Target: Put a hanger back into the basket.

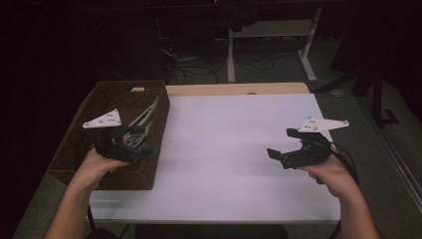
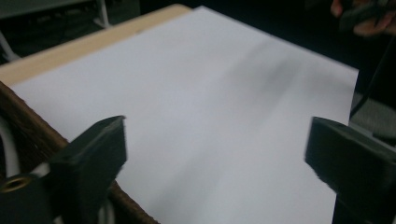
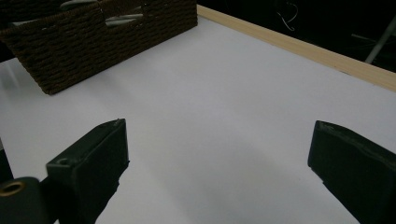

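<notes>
A dark woven basket (image 1: pixel 79 149) stands at the table's left side, and pale grey rod-like items (image 1: pixel 144 119) lean inside it against its right wall. My left gripper (image 1: pixel 142 145) hovers over that wall, open, with nothing between its jaws. In the left gripper view my left gripper (image 2: pixel 215 158) looks across the basket rim (image 2: pixel 28 126) at the white table top. My right gripper (image 1: pixel 282 143) is held above the right part of the table, open and holding nothing. The right gripper view has my right gripper (image 3: pixel 219 158) facing the basket (image 3: pixel 102 46).
The white table top (image 1: pixel 234 154) lies bare between the two grippers, with a wooden strip (image 1: pixel 239 89) along its far edge. Beyond the table are a dark floor with cables (image 1: pixel 199 67) and white desk legs (image 1: pixel 308 55).
</notes>
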`<state>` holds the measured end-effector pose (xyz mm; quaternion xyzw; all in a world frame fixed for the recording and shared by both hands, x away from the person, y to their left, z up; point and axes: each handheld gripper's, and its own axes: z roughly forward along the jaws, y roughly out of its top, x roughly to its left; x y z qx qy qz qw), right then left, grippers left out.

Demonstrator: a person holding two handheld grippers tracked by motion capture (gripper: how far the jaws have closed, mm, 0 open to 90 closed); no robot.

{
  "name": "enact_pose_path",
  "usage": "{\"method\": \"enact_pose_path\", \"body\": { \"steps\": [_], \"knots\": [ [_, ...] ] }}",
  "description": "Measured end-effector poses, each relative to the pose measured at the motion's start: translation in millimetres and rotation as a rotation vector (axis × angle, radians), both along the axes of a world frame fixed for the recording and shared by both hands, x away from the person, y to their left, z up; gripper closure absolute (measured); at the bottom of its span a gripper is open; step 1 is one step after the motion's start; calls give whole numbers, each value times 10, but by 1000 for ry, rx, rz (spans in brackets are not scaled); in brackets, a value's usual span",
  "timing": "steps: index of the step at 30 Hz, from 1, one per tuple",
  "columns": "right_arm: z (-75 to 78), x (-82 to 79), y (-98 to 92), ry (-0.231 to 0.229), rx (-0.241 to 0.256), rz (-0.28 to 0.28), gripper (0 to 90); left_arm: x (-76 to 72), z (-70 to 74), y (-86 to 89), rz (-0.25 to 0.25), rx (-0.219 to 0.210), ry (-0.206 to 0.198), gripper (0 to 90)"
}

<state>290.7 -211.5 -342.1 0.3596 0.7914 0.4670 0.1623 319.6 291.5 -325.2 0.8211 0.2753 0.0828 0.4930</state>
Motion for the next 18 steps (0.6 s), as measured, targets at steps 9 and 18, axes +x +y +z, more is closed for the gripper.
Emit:
{"method": "enact_pose_path", "body": {
  "steps": [9,18],
  "knots": [
    [-55,30,45,10,-11,13,52,-4,-122,-54,-23,-1,1,0],
    [-69,33,48,12,-6,14,53,9,-166,-41,-22,-12,3,0]
  ]
}}
